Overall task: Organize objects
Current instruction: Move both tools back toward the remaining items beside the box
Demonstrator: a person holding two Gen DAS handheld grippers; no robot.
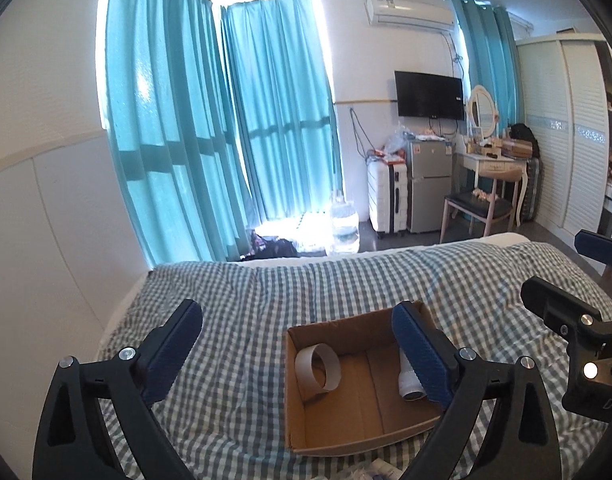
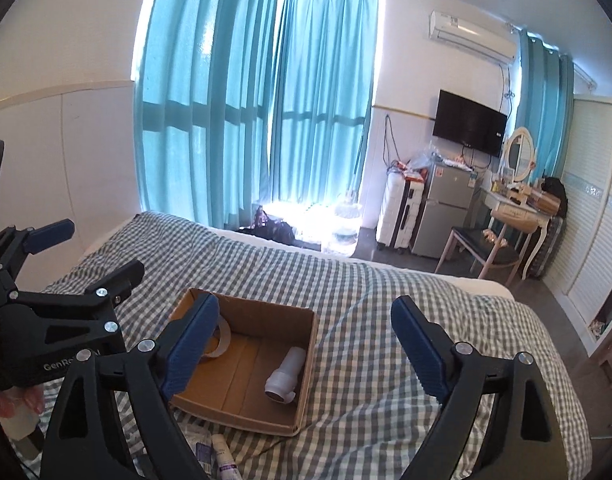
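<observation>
An open cardboard box lies on the checked bedspread. Inside it are a white tape ring on the left and a white plastic bottle lying on the right. My left gripper hovers above the box, open, nothing between its blue pads. My right gripper hangs open over the box's right side, also empty. Each gripper shows at the edge of the other's view: the right gripper and the left gripper.
Small packets and a tube lie on the bed in front of the box. Past the bed's foot stand water jugs, a white suitcase, a small fridge, a chair and a dressing table. A wardrobe lines the right wall.
</observation>
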